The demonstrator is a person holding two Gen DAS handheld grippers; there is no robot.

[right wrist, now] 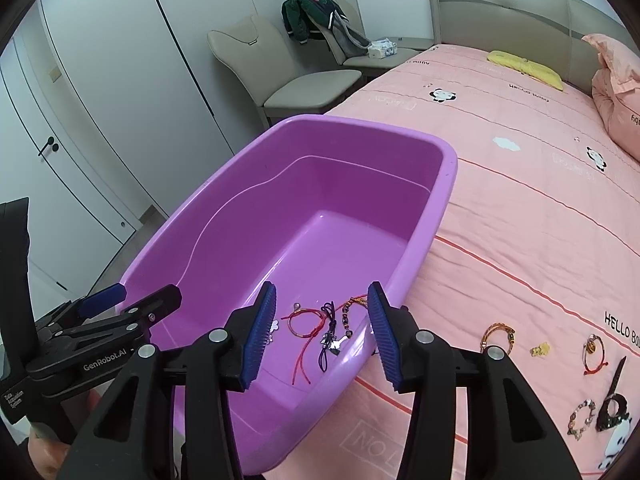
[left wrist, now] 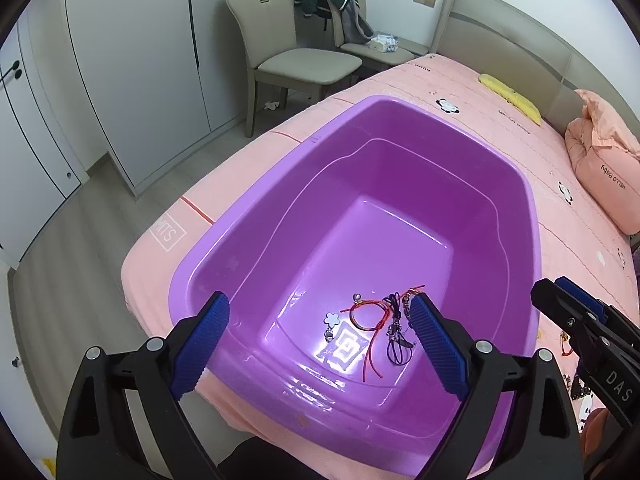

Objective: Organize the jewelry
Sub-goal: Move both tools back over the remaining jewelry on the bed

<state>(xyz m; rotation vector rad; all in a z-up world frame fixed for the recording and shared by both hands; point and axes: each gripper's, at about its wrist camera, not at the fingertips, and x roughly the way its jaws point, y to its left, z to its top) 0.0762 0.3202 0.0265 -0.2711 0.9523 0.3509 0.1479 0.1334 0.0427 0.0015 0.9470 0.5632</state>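
Currently: left claw (left wrist: 320, 344) jaws spread wide, nothing between pads, held above near end of purple plastic tub (left wrist: 400, 104) on pink bed cover (right wrist: 520, 208). Right claw (right wrist: 322, 334) jaws part-open, empty, over tub's near right rim. Red cord bracelet (left wrist: 366, 316), dark cord necklace (left wrist: 396, 336), white flower charm (left wrist: 332, 319) lie on tub floor below both claws. More beaded bracelets (right wrist: 498, 334) lie on cover right of right claw, outside tub.

Left tongs (left wrist: 320, 344) and right tongs (right wrist: 322, 334): black plastic arms with silver round screws, each finger (left wrist: 202, 346) faced with a ribbed blue pad (right wrist: 259, 336). White lettering "GenRobot.AI" and "DAS" marks the black housings.
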